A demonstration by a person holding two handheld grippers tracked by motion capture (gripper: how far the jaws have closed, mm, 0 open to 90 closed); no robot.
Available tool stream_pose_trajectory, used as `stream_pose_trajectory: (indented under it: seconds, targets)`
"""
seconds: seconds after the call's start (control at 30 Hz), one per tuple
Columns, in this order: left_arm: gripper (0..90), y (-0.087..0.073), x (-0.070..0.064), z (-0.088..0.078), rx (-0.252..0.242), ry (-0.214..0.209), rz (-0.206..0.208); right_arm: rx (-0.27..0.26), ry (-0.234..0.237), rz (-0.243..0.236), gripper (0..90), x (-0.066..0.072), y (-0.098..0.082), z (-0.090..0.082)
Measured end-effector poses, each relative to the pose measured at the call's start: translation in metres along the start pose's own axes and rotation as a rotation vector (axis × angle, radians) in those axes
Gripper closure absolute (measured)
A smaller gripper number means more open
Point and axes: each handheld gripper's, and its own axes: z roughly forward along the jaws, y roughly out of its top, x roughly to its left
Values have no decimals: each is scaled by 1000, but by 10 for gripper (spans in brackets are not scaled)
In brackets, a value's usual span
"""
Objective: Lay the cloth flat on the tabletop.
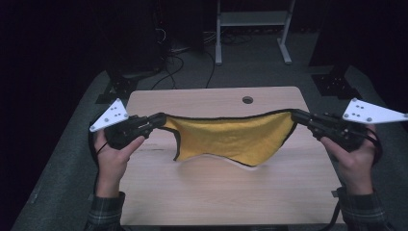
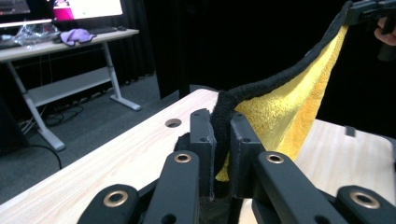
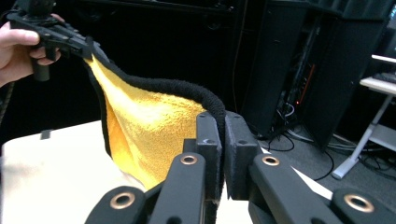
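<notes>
A yellow cloth with a black edge hangs spread above the wooden table, sagging in the middle, its lower edge close over the tabletop. My left gripper is shut on the cloth's left corner; in the left gripper view the black hem is pinched between the jaws. My right gripper is shut on the right corner, and the right gripper view shows the hem running into its closed jaws. Each gripper view shows the other gripper farther off, holding the opposite corner.
The table has a round cable hole near its far edge. Beyond it stand a white desk frame and dark equipment with cables on the floor. Another desk with a purple cloth stands off to the side.
</notes>
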Motion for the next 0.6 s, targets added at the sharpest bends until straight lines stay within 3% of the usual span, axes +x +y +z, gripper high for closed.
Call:
stream_pose_trajectory:
  seconds: [0.23, 0.33, 0.43, 0.6]
  targets:
    - [819, 8, -25, -32, 5, -33, 38, 15, 38, -37, 851, 31, 7, -23]
    - [819, 8, -33, -41, 17, -56, 31, 16, 65, -40, 851, 39, 9, -32]
    - [819, -1, -32, -38, 68, -57, 15, 45, 69, -35, 851, 40, 4, -33]
    - [819, -28, -19, -15, 168, -49, -30, 125, 55, 18, 851, 26, -23, -13]
